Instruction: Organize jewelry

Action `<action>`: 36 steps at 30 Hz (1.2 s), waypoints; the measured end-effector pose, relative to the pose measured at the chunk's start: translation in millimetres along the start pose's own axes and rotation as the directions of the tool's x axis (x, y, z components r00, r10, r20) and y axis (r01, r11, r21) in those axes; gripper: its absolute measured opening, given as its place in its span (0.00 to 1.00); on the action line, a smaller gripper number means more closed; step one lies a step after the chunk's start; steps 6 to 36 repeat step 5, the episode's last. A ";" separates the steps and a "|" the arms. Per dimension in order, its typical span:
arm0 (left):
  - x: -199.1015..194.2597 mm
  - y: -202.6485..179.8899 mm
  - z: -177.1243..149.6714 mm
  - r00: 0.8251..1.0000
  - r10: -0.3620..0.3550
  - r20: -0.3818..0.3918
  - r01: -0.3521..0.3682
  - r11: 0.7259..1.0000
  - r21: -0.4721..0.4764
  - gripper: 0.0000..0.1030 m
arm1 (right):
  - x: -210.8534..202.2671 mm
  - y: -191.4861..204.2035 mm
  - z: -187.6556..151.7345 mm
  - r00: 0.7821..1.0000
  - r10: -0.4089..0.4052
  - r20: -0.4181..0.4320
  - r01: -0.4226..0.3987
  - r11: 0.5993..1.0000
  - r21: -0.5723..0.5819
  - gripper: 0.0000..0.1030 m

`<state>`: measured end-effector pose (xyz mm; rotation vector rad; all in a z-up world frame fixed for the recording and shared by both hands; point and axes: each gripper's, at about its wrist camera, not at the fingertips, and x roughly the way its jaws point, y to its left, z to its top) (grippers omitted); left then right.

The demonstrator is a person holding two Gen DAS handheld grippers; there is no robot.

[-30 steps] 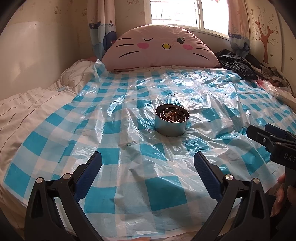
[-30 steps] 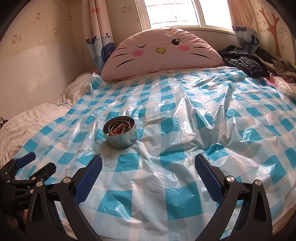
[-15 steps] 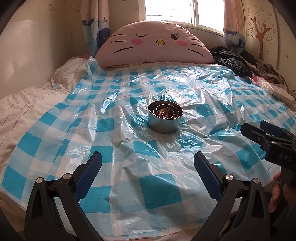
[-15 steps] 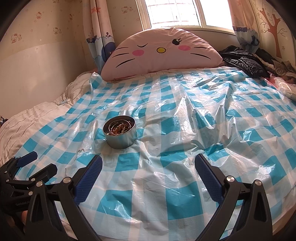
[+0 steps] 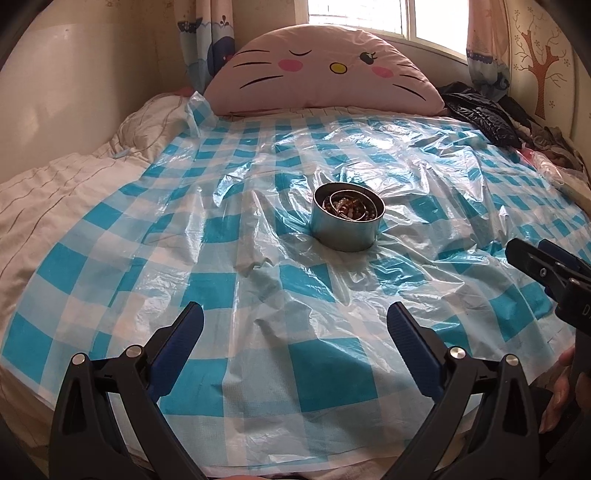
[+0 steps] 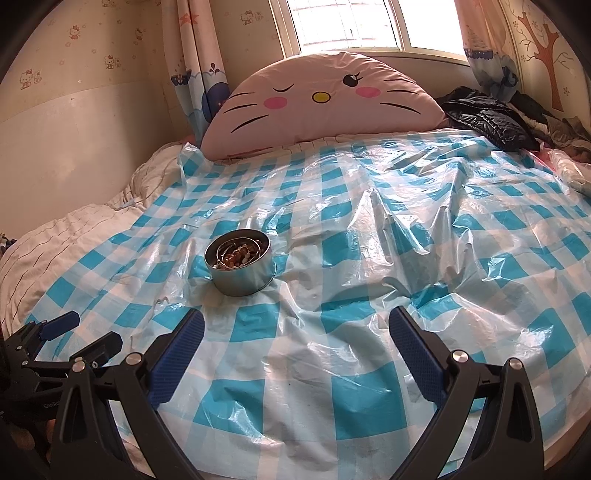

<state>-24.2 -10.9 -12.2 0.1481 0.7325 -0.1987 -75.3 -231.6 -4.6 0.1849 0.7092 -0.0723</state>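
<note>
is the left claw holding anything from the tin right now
No, the left claw is open and empty above the checked plastic sheet, well short of the metal tin of jewelry.

A home bedroom, apparently a child's. A bed (image 6: pixel 66 236) is covered by a blue-and-white checked plastic sheet (image 6: pixel 369 258); a pink cat-face cushion (image 6: pixel 321 99) leans below the window (image 6: pixel 351 26). Cartoon-print curtains (image 6: pixel 199 62), cat-motif wallpaper (image 6: pixel 74 33) and a tree wall decal (image 5: pixel 541 74) surround it.
</note>
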 end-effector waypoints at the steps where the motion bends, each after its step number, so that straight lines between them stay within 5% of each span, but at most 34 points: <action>1: -1.5 -0.3 -1.4 1.000 0.013 0.008 -0.013 1.000 -0.003 0.93 | 1.1 -0.1 -1.5 1.000 0.000 0.000 0.000 1.000 0.001 0.93; 36: -5.6 -8.0 -5.1 0.999 0.020 0.028 -0.021 0.999 0.033 0.93 | 1.6 -0.6 -2.1 1.000 0.000 -0.001 0.000 1.000 0.002 0.93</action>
